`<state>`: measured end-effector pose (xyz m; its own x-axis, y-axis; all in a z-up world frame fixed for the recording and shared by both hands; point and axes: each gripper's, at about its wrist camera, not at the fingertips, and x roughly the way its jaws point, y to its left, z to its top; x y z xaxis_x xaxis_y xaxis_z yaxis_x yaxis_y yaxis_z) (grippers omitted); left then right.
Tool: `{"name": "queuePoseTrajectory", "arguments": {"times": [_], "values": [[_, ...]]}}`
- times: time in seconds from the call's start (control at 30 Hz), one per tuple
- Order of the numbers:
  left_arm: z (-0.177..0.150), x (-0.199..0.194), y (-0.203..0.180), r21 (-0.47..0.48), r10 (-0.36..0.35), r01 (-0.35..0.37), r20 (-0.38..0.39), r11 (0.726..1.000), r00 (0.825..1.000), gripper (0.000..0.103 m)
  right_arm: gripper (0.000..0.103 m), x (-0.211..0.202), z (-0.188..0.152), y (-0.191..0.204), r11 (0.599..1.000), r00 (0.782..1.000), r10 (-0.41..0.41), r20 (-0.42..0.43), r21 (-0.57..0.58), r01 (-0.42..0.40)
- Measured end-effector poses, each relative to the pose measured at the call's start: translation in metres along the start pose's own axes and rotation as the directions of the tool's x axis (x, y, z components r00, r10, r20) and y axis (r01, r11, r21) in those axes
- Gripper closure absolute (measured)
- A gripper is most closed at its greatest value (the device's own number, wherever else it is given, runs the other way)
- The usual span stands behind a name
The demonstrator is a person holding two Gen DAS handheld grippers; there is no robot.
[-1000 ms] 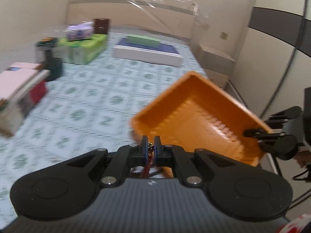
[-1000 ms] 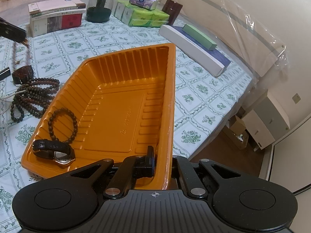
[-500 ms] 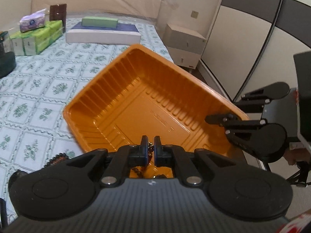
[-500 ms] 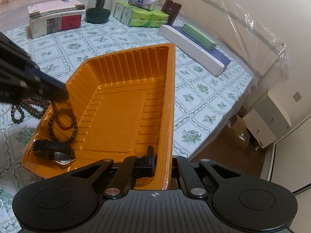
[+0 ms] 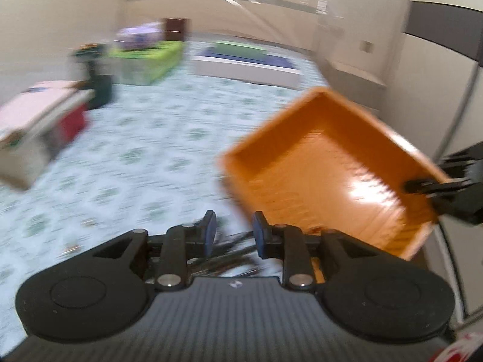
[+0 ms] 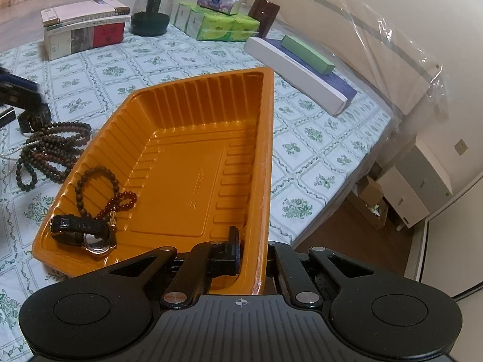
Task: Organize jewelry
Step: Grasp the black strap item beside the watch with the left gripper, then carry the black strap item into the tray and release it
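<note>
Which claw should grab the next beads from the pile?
Probably the left claw: opening, nothing between its fingers, near the bead pile. The right claw is shut on the orange tray's rim.

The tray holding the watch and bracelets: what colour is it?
Orange. The tray shows best in the right wrist view.

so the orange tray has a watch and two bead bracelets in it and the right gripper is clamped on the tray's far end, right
Not quite. The right gripper is clamped on the near end of the orange tray, closest to its camera, as the right wrist view shows. The watch and two bead bracelets are in the tray.
</note>
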<state>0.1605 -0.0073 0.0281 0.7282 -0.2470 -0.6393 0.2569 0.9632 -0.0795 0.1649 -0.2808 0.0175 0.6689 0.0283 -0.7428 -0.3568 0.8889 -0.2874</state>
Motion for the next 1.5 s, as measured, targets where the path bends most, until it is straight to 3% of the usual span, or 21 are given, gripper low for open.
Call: {"name": "queuePoseTrajectory", "arguments": {"times": [0.13,0.23,0.4,1.03,1.13,1.5], "values": [[-0.030,-0.022,0.046,-0.057,0.116,-0.116,-0.003,0.992,0.993,0.076,0.099,0.000,-0.002,0.000,1.000,1.000,-0.001,-0.006,0.000,0.001],[-0.052,-0.030,0.072,-0.076,0.208,-0.210,-0.030,0.975,0.978,0.076,0.099,0.001,-0.003,0.000,1.000,1.000,-0.004,-0.008,0.002,0.004],[-0.078,-0.033,0.105,-0.127,0.277,-0.285,-0.078,0.950,0.958,0.076,0.099,0.001,-0.002,0.000,1.000,1.000,-0.007,-0.012,-0.002,0.007],[-0.078,0.026,0.125,-0.092,0.257,-0.271,-0.139,0.958,0.956,0.077,0.099,0.005,0.000,0.001,1.000,0.999,-0.020,-0.031,-0.009,0.019],[-0.076,0.022,0.124,-0.089,0.268,-0.281,-0.137,0.955,0.954,0.083,0.099,0.005,0.000,0.001,1.000,0.999,-0.019,-0.031,-0.010,0.019],[-0.058,-0.008,0.100,-0.067,0.233,-0.239,-0.081,0.969,0.969,0.084,0.099,0.004,0.000,0.001,1.000,0.999,-0.018,-0.029,-0.009,0.018]]}}
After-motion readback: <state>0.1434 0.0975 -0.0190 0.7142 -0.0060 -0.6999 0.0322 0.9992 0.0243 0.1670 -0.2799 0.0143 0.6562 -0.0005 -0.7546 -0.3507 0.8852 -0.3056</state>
